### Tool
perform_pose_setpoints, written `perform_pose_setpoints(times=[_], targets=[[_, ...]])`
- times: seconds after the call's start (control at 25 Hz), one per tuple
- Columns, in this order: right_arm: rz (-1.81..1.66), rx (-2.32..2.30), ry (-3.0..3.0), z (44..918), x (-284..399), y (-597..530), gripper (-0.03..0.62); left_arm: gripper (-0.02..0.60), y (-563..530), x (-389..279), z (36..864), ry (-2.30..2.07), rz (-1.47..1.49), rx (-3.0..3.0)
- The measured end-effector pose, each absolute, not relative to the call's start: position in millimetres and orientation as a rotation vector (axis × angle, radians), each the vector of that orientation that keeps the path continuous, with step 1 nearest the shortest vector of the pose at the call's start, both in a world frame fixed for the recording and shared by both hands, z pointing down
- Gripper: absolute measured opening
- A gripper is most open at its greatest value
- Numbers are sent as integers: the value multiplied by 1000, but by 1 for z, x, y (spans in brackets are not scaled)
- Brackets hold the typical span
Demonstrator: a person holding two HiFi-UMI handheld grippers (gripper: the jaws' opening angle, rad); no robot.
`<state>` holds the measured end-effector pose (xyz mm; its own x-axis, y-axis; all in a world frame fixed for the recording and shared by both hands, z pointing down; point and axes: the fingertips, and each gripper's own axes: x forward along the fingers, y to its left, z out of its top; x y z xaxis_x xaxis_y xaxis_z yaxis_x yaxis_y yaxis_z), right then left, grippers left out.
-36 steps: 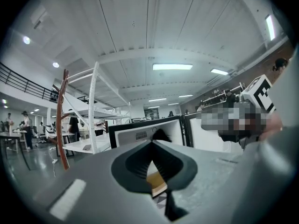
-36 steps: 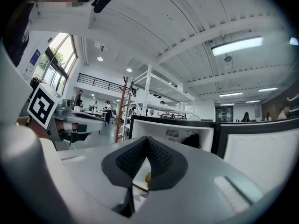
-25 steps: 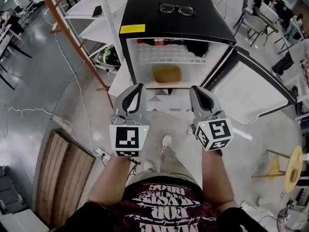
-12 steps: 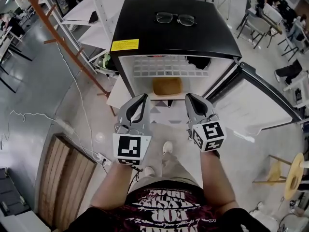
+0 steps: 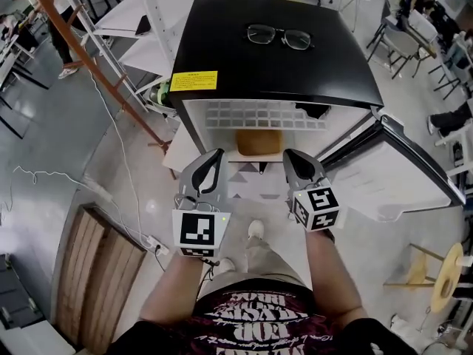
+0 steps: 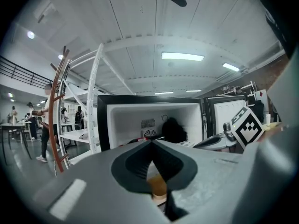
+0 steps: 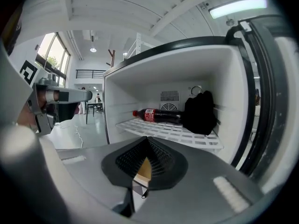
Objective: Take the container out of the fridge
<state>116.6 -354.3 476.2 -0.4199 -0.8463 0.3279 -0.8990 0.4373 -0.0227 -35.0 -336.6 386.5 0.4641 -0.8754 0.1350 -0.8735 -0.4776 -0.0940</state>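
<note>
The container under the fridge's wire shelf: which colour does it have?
The container is yellowish tan; the head view shows it best.

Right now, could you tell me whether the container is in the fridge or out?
In. The container sits in the fridge beneath the wire shelf; left tongs and right tongs are shut, outside.

The grey left gripper (image 6: 152, 143) points its closed fingers at an open black, white-lined fridge (image 6: 135, 118); a tan container (image 6: 158, 186) shows through their gap.
</note>
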Motion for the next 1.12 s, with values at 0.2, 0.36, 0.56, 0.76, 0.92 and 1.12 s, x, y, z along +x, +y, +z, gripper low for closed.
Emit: perform_pose_setpoints(times=[0.2,0.36,0.56,0.76,0.92,1.12], targets=[[311,1496,-2393,491,118,-365,28,0,-345,-30,386,1579,-239,-2695],[367,1480,-2370,511,118,-375,28,0,-350,-31,386,1580,-243,-2692],[475,1483,-2314,543,126,-393,28,0,-355,-37,393,1607,-279,-2686],[525,1489,-2246,570,132,-410,46,0,-356,-43,398,1633,-289,-2684],[575,1486,-2188,594,140,-419,78,0,-358,-38,399,1623,-295,-2690],[637,1470,-2129,625,145,-430,129,0,-361,-34,402,1605,-313,-2696]])
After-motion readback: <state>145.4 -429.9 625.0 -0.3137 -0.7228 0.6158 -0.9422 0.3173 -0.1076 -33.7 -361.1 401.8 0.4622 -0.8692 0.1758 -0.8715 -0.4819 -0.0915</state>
